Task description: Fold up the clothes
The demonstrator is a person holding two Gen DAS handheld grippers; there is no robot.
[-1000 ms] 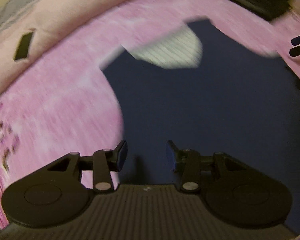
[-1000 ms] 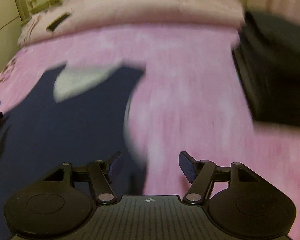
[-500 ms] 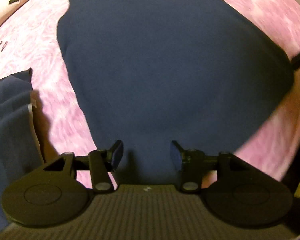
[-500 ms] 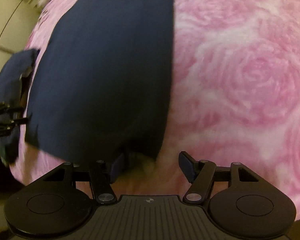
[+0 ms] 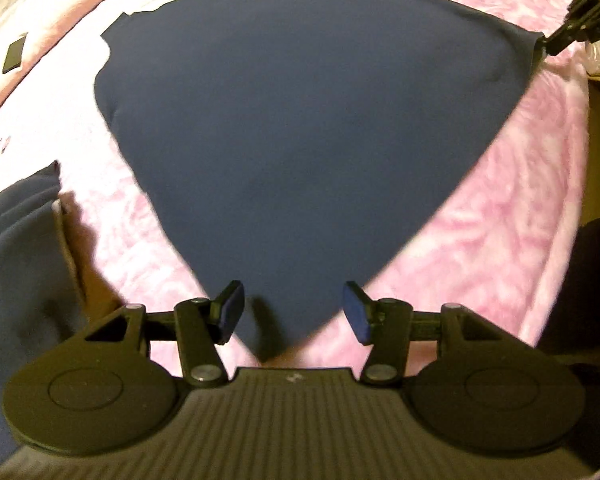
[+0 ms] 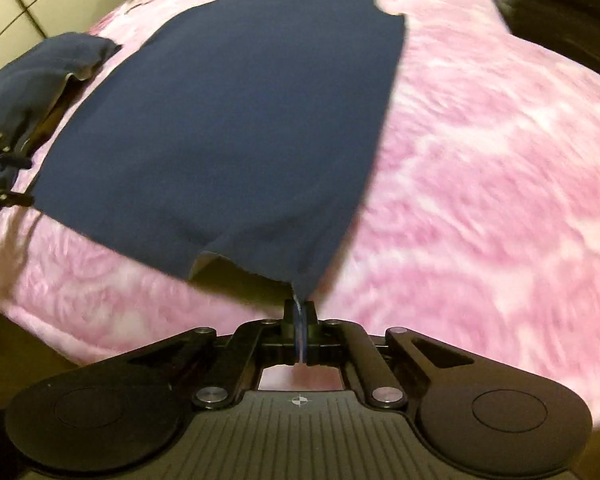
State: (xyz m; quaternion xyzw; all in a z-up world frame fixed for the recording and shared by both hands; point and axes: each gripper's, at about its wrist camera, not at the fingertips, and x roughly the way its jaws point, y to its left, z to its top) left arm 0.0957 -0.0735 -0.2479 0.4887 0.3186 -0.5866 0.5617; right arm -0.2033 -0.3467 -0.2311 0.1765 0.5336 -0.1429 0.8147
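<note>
Right wrist: jaws clamp navy shirt point(image 6: 236, 112) hem over pink blanket point(image 6: 480, 168); left jaws apart.

Pink rose-pattern bedspread point(image 6: 480, 168); cream cabinet doors point(image 6: 16, 12) at left.

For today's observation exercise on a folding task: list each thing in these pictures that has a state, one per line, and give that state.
Navy shirt: spread flat on the bed, unfolded, one hem corner lifted.
Right gripper: shut on the shirt's hem corner.
Left gripper: open, its fingers either side of the other hem corner.
Second navy garment: crumpled beside the shirt.
Pink blanket: spread over the bed.
</note>
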